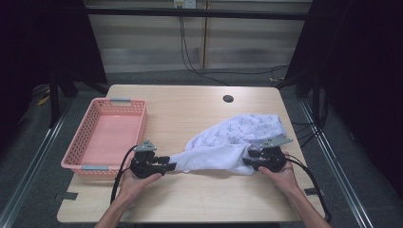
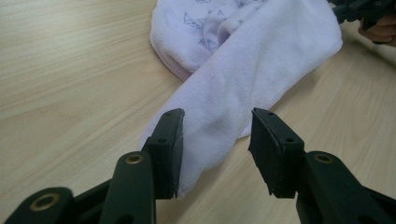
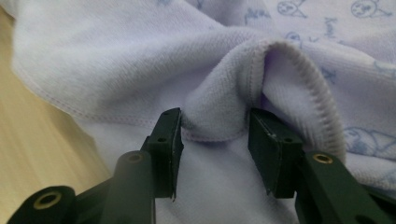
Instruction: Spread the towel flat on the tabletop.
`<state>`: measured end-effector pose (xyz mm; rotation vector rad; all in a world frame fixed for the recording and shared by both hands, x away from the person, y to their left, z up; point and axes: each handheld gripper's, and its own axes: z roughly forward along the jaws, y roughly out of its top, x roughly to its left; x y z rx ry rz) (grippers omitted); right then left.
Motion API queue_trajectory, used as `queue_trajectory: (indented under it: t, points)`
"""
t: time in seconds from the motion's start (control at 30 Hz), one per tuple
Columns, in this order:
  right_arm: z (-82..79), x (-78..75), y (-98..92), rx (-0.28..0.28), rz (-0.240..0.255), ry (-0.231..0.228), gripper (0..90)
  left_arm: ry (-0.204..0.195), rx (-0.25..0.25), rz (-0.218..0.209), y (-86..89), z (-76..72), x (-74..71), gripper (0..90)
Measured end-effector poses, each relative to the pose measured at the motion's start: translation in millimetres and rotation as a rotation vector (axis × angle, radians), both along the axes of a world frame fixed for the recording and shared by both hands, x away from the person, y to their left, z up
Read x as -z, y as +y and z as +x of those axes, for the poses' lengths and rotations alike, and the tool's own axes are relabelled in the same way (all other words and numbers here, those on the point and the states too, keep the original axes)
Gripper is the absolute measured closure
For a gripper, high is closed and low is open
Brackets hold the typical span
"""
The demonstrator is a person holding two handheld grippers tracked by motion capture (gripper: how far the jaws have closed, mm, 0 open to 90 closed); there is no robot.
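- Pale wood forms the table [image 1: 190, 199] we work at, with dark floor around it, cables trailing behind the far edge, and a small round hole [image 1: 228, 99] near that far edge.
- We see a pink basket [image 1: 81, 140] along the left edge, its holed walls standing upright; nothing lies inside it as far as we can tell.
- We find a white towel [image 1: 233, 140] with a faint blue print toward the right half of the table, bunched at its far right end and drawn out into a narrow tail reaching left toward the near edge.
- Our left gripper [image 1: 167, 165] sits just right of the basket's near corner; in the left gripper view [image 2: 215, 140] its jaws stand apart, with the towel's tail [image 2: 219, 116] running between them and touching the left jaw only.
- Our right gripper [image 1: 248, 160] meets the towel's near right side; in the right gripper view [image 3: 215, 140] its jaws are spread, with a raised fold of hemmed cloth [image 3: 217, 112] between them, not pinched.
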<state>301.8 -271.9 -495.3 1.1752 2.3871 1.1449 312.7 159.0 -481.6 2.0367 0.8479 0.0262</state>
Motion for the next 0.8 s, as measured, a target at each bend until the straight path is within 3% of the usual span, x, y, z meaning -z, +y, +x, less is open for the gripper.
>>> queue_trajectory:
  t: [0.1,0.13,0.17,0.27,0.33,0.37,0.43,0.53,0.57,0.67,0.8]
  points:
    - [-0.9,1.2,0.2,0.013,-0.008,-0.01,73.5,-0.003,0.018,0.048,-5.0,-0.5,4.5,54.3]
    - [-0.9,1.2,0.2,0.013,-0.008,-0.01,73.5,-0.003,0.018,0.048,-5.0,-0.5,4.5,54.7]
    - [-2.0,0.1,0.3,0.005,-0.002,-0.008,83.7,0.0,0.011,0.066,-6.5,0.8,7.3,55.5]
    - [-3.7,-3.6,-1.4,0.004,0.022,-0.009,86.1,0.0,0.019,0.089,-8.9,2.0,10.4,60.6]
    - [-6.0,-8.5,-4.4,0.016,0.054,-0.011,86.1,0.004,0.042,0.1,-10.1,2.8,12.2,74.9]
    - [-7.6,-11.7,-6.6,0.02,0.078,-0.01,86.1,0.001,0.052,0.091,-10.3,3.0,12.0,83.2]
    - [-12.6,-17.7,-11.5,0.026,0.091,-0.02,85.7,0.017,0.06,0.03,-8.5,3.2,8.8,87.0]
    - [-20.2,-25.4,-18.2,0.031,0.12,-0.026,85.5,-0.004,0.068,-0.014,-6.0,-0.4,-0.5,88.5]
    - [-24.7,-32.1,-23.4,0.046,0.145,-0.038,85.5,-0.004,0.075,-0.048,-4.3,-1.5,-4.2,88.8]
    - [-27.7,-39.4,-27.2,0.051,0.159,-0.049,85.5,-0.01,0.067,-0.071,-1.8,-1.5,-9.3,88.8]
    - [-28.6,-57.4,-32.5,0.048,0.179,-0.075,85.6,-0.037,0.049,-0.14,3.1,4.2,-26.7,88.8]
